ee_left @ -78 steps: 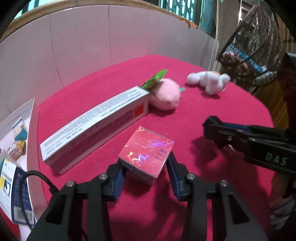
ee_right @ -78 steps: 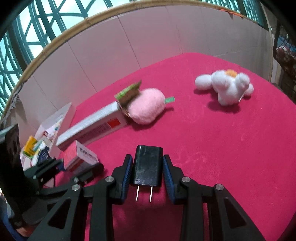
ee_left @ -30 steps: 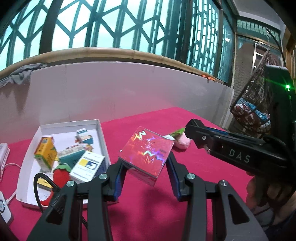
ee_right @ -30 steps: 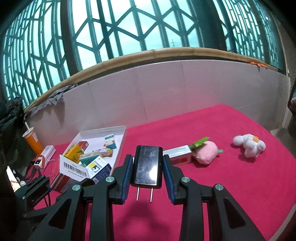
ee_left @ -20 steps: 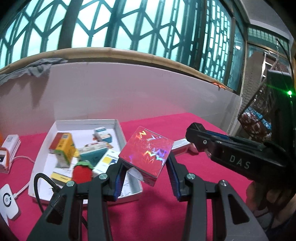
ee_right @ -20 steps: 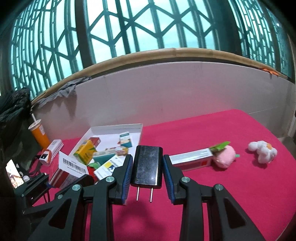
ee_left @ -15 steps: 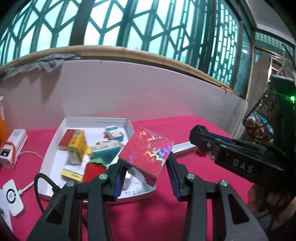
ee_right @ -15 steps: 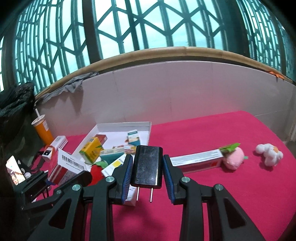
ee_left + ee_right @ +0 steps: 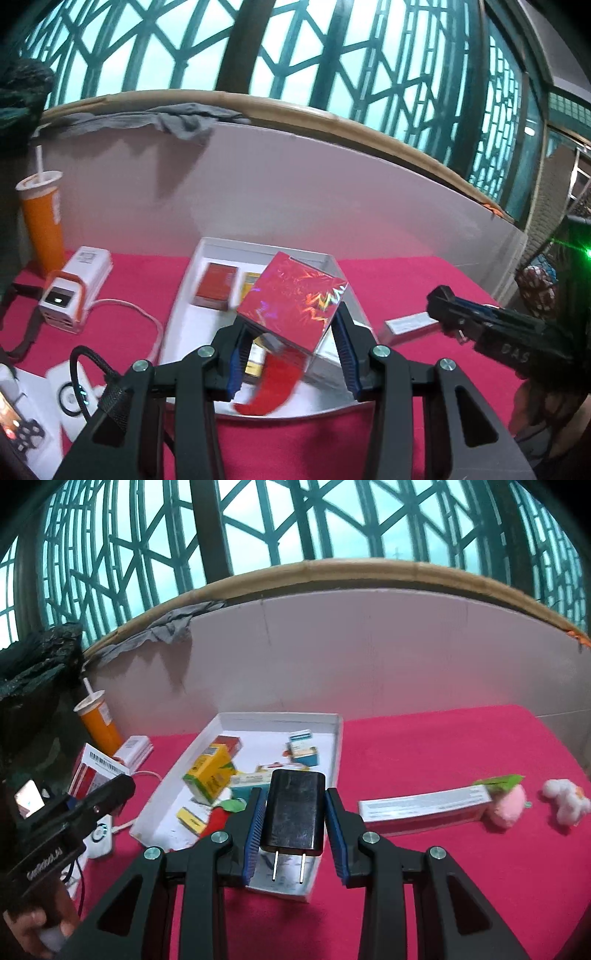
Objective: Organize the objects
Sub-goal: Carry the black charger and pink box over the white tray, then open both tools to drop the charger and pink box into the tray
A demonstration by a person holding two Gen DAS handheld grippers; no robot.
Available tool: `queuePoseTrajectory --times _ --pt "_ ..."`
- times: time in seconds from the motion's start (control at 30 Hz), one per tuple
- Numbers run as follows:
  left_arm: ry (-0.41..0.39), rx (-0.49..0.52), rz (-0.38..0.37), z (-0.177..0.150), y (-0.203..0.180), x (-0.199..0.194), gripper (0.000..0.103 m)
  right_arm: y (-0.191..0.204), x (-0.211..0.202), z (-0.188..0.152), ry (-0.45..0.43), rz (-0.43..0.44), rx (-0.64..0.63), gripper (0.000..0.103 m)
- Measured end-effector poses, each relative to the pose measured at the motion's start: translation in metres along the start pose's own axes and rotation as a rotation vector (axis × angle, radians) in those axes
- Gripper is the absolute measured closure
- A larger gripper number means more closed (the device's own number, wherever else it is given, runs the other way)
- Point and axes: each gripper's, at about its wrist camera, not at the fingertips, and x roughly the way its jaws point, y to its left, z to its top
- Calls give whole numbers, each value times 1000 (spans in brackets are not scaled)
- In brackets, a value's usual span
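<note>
Up above the white tray, the left claw is closed on a holographic red box, its blue pads pressing the box's two lower sides. That box is roughly cubic and sits tilted, one corner raised toward the wall, its shiny top face flashing rainbow zigzags. In the right wrist view the right claw is clamped on a black charger, a flat glossy block whose long axis runs along the fingers, its two metal prongs pointing back toward the camera. It hangs over the tray's near right corner. Small cartons crowd the tray: a yellow box, a red box and a teal box, with bare white floor left toward the far wall. On the pink tabletop to the right lie a long white carton, a pink plush touching its far end, and a white plush near the edge. Left of the tray stand an orange cup and a white charging block, so open room lies mostly on the right.
</note>
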Motion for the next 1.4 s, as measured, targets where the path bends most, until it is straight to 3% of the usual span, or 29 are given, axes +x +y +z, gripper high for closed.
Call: queuePoseTrajectory --times 0.13,0.27,0.37,0.7,0.77,0.83,0.9,0.93,1.23,1.4 --pt "18 -1 23 7 22 3 62 5 25 16 47 63 16 68" --pt "53 9 -4 4 30 13 62 13 56 28 91 95 18 68" --pt "84 7 -23 2 30 28 62 18 82 32 124 100 17 68" --pt "138 22 18 0 30 74 62 35 151 48 155 63 18 68" --pt "133 11 20 -4 31 77 53 35 162 48 164 58 21 66" --pt "127 10 25 -5 32 78 22 36 166 47 175 64 16 63" --pt "114 13 36 -5 31 77 7 36 164 45 163 55 11 40" --pt "103 13 44 -4 30 75 4 34 161 45 148 49 15 37" --pt "70 50 38 0 4 65 0 -1 112 46 70 43 101 22" --pt "79 138 -8 1 -26 64 0 -54 62 40 -5 4 166 20"
